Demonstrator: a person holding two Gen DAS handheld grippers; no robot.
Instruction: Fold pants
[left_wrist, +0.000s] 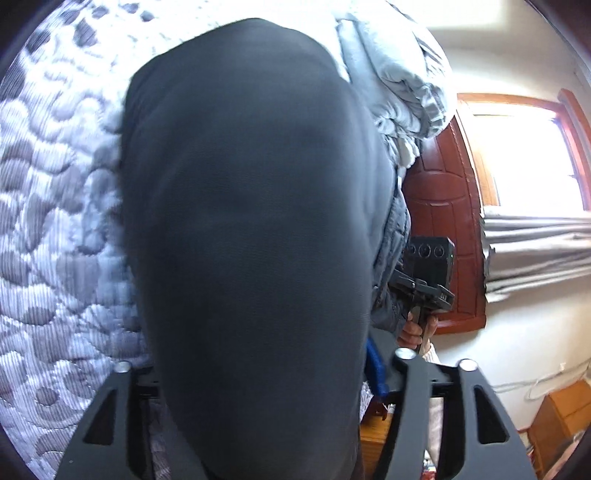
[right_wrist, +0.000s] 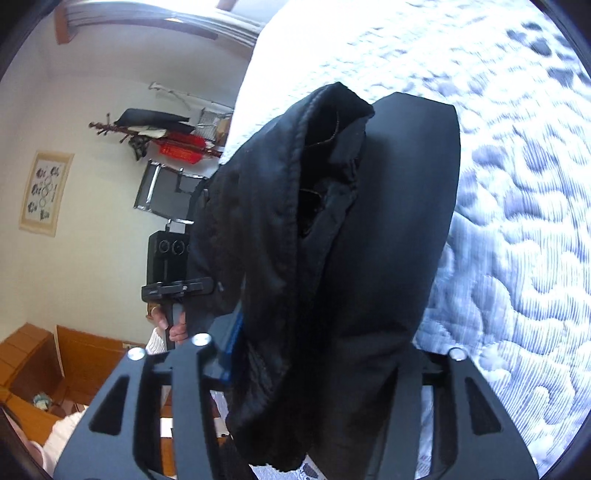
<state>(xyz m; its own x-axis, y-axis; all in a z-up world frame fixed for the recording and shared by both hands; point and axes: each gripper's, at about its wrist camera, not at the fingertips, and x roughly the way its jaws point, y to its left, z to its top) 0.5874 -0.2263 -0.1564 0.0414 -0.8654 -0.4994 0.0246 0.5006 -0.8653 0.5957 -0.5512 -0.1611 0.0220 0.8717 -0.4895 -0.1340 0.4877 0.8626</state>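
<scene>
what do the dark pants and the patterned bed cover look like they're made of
The dark charcoal pants look like a soft matte woven or knit cloth, perhaps cotton blend: no sheen, a stitched rolled hem and limp folds show in the right wrist view. The white and grey quilted bed cover looks like padded textile: puffy stitched cells with fine ribbed lines. Exact fibres cannot be told.

Both wrist views face close draped pants (left_wrist: 251, 240) over bed (left_wrist: 55, 221).

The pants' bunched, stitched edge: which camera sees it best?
The right wrist view: the pants show their bunched, seamed edge and folds over the quilted bed cover. The left wrist view shows only smooth dark cloth filling the picture.
</scene>
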